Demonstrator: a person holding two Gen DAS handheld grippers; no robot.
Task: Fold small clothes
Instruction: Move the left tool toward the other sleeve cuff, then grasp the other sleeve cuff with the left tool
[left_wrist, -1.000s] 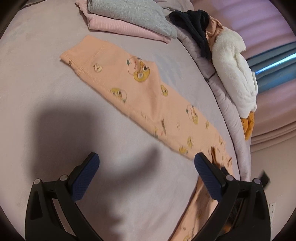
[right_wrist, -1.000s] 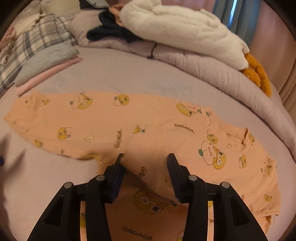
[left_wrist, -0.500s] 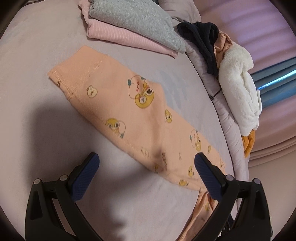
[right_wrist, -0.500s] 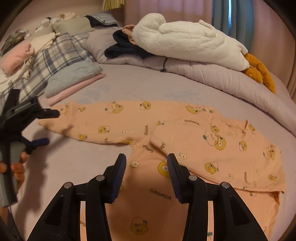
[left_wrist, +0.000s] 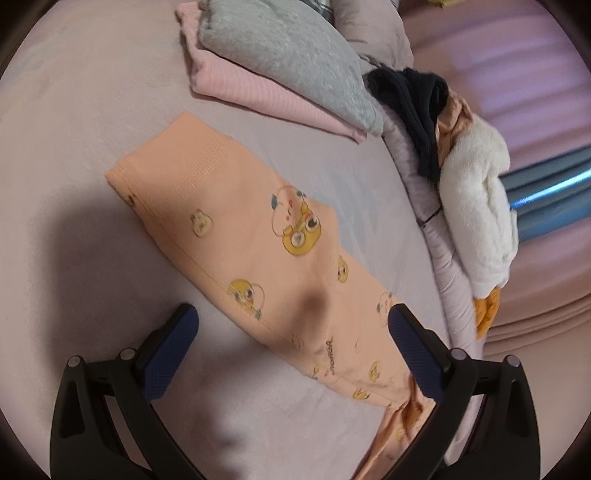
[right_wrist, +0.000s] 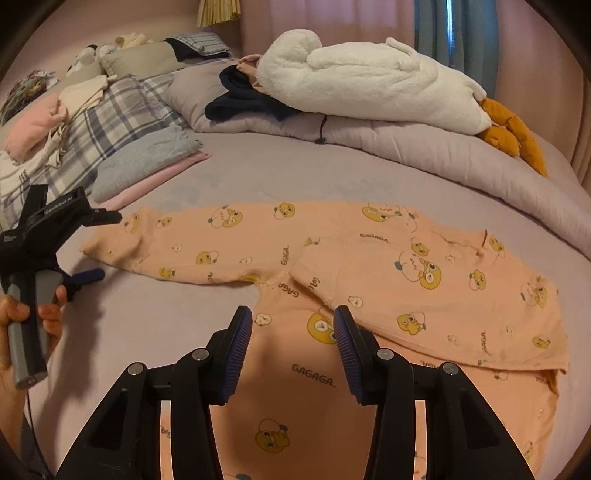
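I have the peach top (right_wrist: 369, 266) spread flat on the lilac bed (right_wrist: 258, 173), print side up, so every edge is easy to reach. One sleeve already lies folded in across the chest on the right; the other sleeve (left_wrist: 236, 236) stretches out to the left, its cuff just short of the folded pile (left_wrist: 280, 62) of grey and pink clothes at the far left.

My left gripper (left_wrist: 291, 332) hangs above that long sleeve with its jaws spread wide and nothing between them; I judge it is lined up to take the sleeve and bring it in over the body. From the right wrist view I see my left hand (right_wrist: 26, 317) holding it beside the cuff.

My right gripper (right_wrist: 293, 332) hovers over the near part of the top, around the armpit, jaws part open and empty, the cloth lying loose beneath. I would guess it is placed to pin the body while the sleeve folds.

The plush duck (right_wrist: 362, 81) and dark garment (right_wrist: 240, 99) rest on the rolled duvet, far from the work.
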